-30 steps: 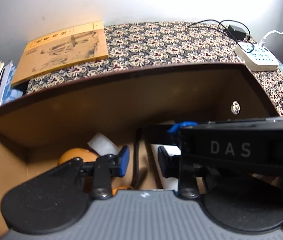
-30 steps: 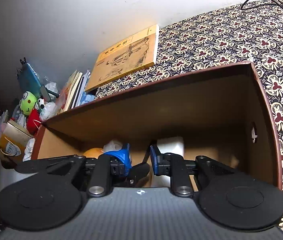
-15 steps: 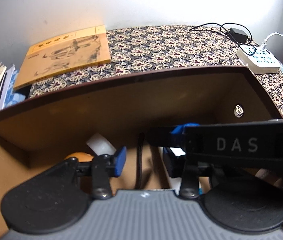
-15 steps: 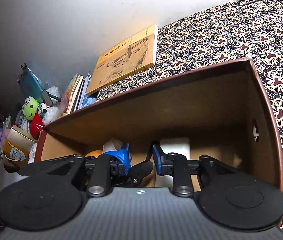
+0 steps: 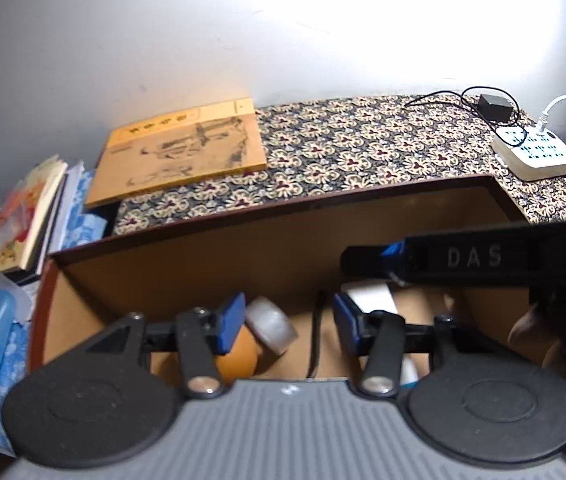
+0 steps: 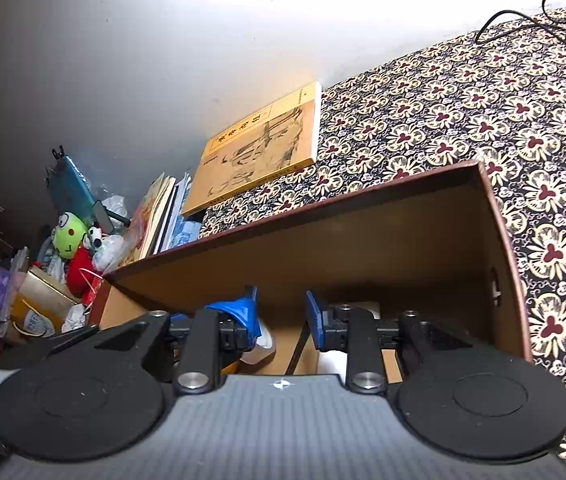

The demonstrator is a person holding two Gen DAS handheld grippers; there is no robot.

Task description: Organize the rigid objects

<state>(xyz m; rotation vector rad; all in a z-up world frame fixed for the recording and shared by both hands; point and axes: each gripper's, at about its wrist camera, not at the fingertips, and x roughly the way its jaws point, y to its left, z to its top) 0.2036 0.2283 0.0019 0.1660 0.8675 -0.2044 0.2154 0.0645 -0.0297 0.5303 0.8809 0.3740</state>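
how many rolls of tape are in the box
1: a tape roll lies on the box floor left of the divider, leaning on an orange ball. More may be hidden behind the fingers.

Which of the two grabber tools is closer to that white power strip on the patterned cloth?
The right gripper, probably. In the left wrist view it reaches over the box on the side of the power strip. The left gripper hangs over the box's middle, farther away.
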